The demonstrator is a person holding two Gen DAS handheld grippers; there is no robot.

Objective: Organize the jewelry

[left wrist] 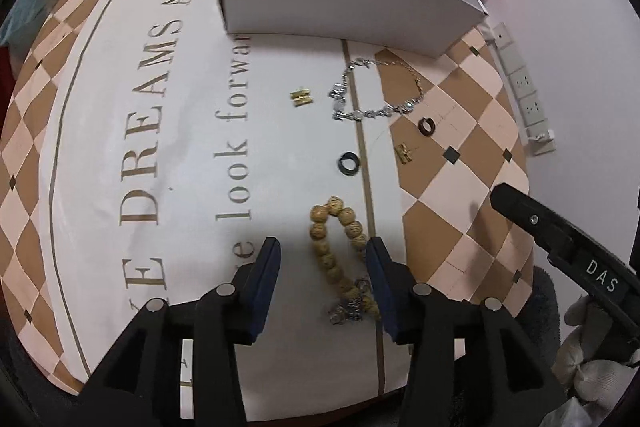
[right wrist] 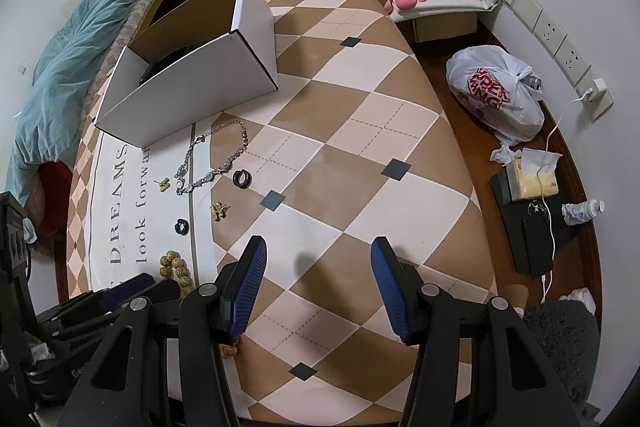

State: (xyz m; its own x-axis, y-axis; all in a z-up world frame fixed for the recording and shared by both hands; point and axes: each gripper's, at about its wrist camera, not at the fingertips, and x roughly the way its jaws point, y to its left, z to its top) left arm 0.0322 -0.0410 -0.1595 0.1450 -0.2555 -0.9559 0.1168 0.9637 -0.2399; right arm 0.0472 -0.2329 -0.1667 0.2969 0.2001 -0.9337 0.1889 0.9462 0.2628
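Lying on the printed cloth (left wrist: 100, 187) that covers the table, the jewelry is spread out on the near side of the white cardboard box (left wrist: 340, 7), which serves as the landmark for everything else. Closest to the box's front wall is the silver chain necklace (left wrist: 376, 87), curled in an open loop just below it. Left of the necklace, a little farther from the box, sits a small gold earring (left wrist: 301, 97). Farther from the box than the necklace are two dark rings: one ring (left wrist: 427, 126) on the diamond pattern just past the chain, the other ring (left wrist: 349, 162) on the white band. A second gold earring (left wrist: 405, 153) lies between these two rings. Farthest from the box is the wooden bead bracelet (left wrist: 340, 251), with a small metal charm at its near end.

The left gripper (left wrist: 324, 259) hangs over the bracelet with its blue-padded fingers spread wide apart; the beads sit between the two pads, toward the right one, and whether that pad touches them cannot be told. The right gripper (right wrist: 318, 267) is over bare diamond-patterned cloth, well to the right of the box and the jewelry, its fingers also spread wide with nothing between them. Inside the box a dark object (right wrist: 168, 61) shows, too hidden to identify
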